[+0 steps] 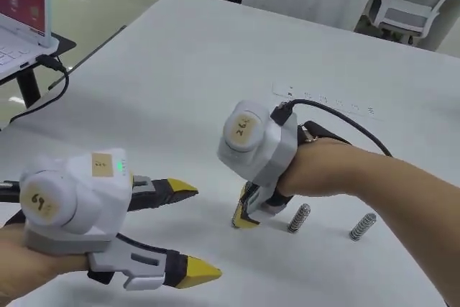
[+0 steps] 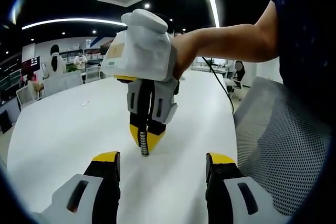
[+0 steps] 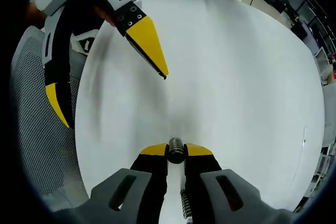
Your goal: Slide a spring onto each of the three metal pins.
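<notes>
The right claw (image 1: 244, 218) points straight down near the middle of the white surface (image 1: 215, 55), its yellow tips clenched on a small metal spring (image 3: 176, 150). The right gripper view shows the coil pinched squarely between the two tips, end-on to the camera. From the left gripper view the spring hangs upright below the tips with its lower end at or just above the surface; whether it touches is not clear. Just beside the right claw, on the side toward the person's forearm, a second spring (image 1: 299, 218) stands slightly tilted, and a third spring (image 1: 363, 226) stands farther along the same side. Whether either of them sits on a pin cannot be told. The left claw (image 1: 200, 231) is released, its jaws spread wide and level above the surface, aimed at the right claw and well apart from it. A laptop (image 1: 21, 12) sits at the far left edge with a black cable (image 1: 57, 88) trailing from it.
</notes>
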A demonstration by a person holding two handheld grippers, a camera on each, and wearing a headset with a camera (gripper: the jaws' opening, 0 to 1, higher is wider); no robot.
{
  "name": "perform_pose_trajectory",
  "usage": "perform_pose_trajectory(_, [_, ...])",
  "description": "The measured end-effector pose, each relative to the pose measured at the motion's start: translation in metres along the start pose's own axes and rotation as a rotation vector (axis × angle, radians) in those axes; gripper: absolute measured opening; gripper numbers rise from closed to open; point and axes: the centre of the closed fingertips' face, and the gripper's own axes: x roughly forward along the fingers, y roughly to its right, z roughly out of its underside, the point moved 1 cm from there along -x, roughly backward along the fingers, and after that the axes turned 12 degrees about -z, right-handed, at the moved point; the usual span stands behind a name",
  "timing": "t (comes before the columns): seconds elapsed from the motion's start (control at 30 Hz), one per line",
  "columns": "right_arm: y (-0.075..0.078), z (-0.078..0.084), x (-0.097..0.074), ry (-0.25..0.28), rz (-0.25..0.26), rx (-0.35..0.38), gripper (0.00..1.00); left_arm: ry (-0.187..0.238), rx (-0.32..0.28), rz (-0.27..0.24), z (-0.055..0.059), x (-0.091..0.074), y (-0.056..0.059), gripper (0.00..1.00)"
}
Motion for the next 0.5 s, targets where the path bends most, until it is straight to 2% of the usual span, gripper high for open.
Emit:
perform_pose_trajectory(0.27, [-0.0004,0.0020,0.0009,0.007,-0.002,0.003,0.10,-0.003,0.000,0.000,0.0001,0.0004,-0.0002,0.62])
perform_pose_trajectory(0.5, [0.0013,0.0035,-0.0037,0.029,0.010,0.011,0.16,-0.002,0.001,-0.001,-0.0017,0.0009,-0.0002,0.62])
